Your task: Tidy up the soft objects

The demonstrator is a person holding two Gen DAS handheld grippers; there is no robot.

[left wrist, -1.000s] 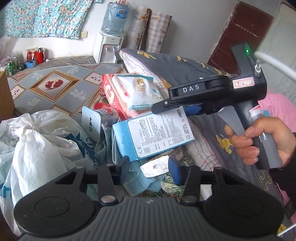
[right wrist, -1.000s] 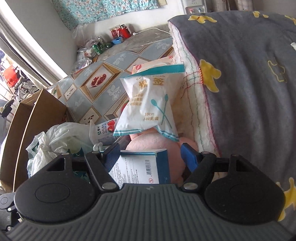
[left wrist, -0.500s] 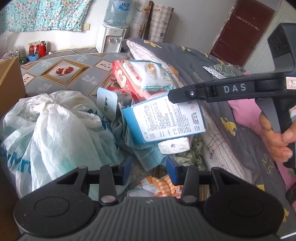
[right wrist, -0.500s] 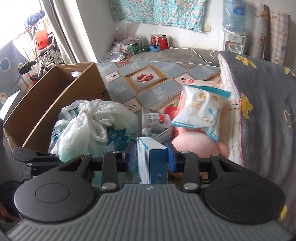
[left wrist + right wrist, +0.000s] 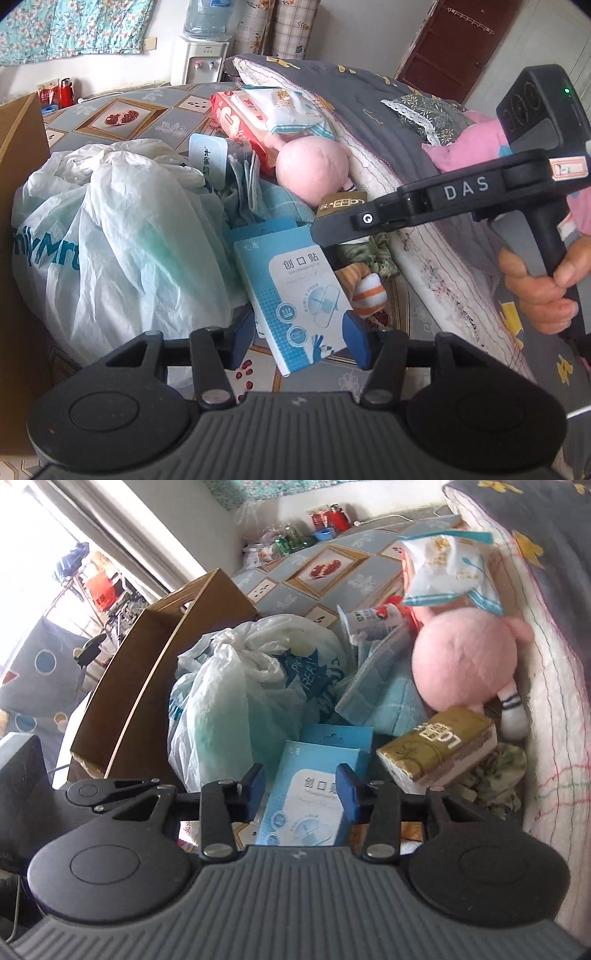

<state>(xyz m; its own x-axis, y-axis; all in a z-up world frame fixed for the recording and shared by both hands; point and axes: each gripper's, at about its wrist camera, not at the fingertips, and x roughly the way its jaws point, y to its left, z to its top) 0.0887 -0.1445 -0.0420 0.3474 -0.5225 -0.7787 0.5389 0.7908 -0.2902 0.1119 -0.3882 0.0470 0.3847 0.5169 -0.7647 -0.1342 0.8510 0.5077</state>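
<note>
Right at the left gripper (image 5: 299,343), the blue plaster box (image 5: 295,288) stands tilted between the two fingers, filling almost the whole gap. These jaws have just been opening. One pad looks to be against the box's lower corner and a sliver of space shows on the other side, so I cannot tell whether it is pinched or only framed.

The right gripper (image 5: 301,792), held in the person's hand (image 5: 535,291), has also just been opening its jaws. In its own view the box lies face-up under them, wider than the gap and running behind one pad. I judge it let go, not clamping.

The box leans towards the white plastic bag (image 5: 122,236), its low corner over the patterned bed cover (image 5: 417,314).

It should be light and stiff, thin card with a glossy face, so it may skid under a slack grip and dent under a hard one. The long edges, near the middle of its length, look the best place to hold it. The hanging tab at the far end would bend.

Further out lie the truly soft things: the pink plush toy (image 5: 312,162), the blue towel (image 5: 384,698) and the gold tissue pack (image 5: 439,746). All of them would squash when pinched, so each needs a deep, central bite.
</note>
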